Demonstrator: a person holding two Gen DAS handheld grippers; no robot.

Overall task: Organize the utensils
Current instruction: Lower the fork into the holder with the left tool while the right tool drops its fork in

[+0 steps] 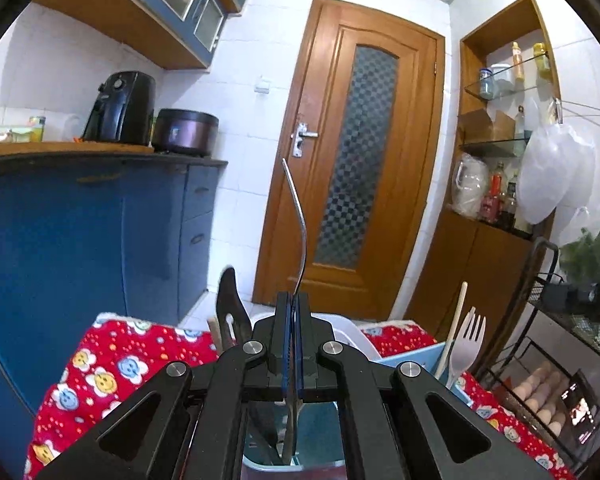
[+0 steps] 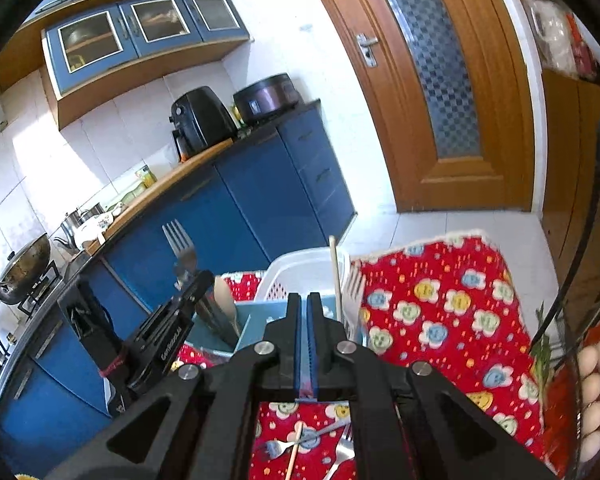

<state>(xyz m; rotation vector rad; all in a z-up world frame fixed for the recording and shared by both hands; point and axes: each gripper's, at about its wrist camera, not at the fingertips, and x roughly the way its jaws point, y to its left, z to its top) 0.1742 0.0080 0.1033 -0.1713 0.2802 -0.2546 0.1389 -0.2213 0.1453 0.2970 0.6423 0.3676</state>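
Observation:
My left gripper (image 1: 294, 300) is shut on a metal fork (image 1: 296, 220), seen edge-on, whose handle runs down between the fingers toward the blue utensil holder (image 1: 412, 360). The right wrist view shows that left gripper (image 2: 192, 280) with the fork's tines (image 2: 178, 240) pointing up, beside the blue holder (image 2: 252, 320). A white plastic fork (image 1: 470, 344) and a chopstick (image 1: 456, 328) stand in the holder, and a wooden spoon (image 2: 224, 300) too. My right gripper (image 2: 304, 300) is shut with nothing between its fingers. Beneath it, metal forks (image 2: 280, 446) and a chopstick (image 2: 296, 444) lie on the red flowered cloth (image 2: 440, 320).
A white plastic basket (image 2: 300, 272) stands behind the holder. A black wire rack with eggs (image 1: 540, 396) is close on the right. Blue cabinets (image 1: 80, 240) with an air fryer (image 1: 120, 108) lie across the floor, next to a wooden door (image 1: 360, 152). A wok (image 2: 24, 268) sits on the stove.

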